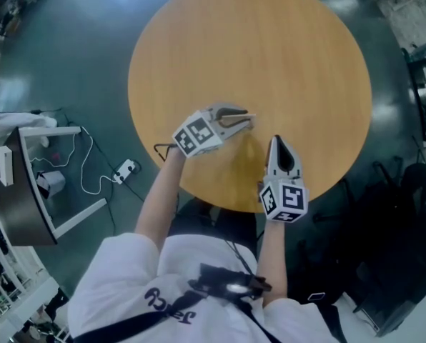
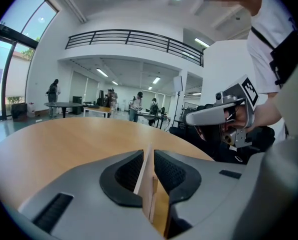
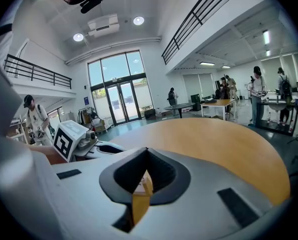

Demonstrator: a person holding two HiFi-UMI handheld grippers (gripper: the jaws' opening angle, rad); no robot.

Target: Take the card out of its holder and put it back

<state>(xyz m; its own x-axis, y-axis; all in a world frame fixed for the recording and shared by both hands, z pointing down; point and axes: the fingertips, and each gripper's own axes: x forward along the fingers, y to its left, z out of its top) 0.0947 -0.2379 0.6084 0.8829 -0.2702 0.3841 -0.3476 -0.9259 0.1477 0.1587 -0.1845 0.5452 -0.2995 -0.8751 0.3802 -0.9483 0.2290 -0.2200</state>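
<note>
Left tongs (image 2: pixel 149 153) pinch the thin card (image 2: pixel 145 184) by its edge above the table (image 2: pixel 64 139), and the right tongs (image 3: pixel 148 150) are closed on what looks like its holder (image 3: pixel 144 185), so a crooked approach could bend or dislodge the card.

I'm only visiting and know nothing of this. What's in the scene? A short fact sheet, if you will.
Surface: round wooden table
Left claw: closed on a thin pale card, seen edge-on
Right claw: tips together; a tan sliver shows in its gap, unclear what
Claws: apart from each other, over the table's near side
</note>
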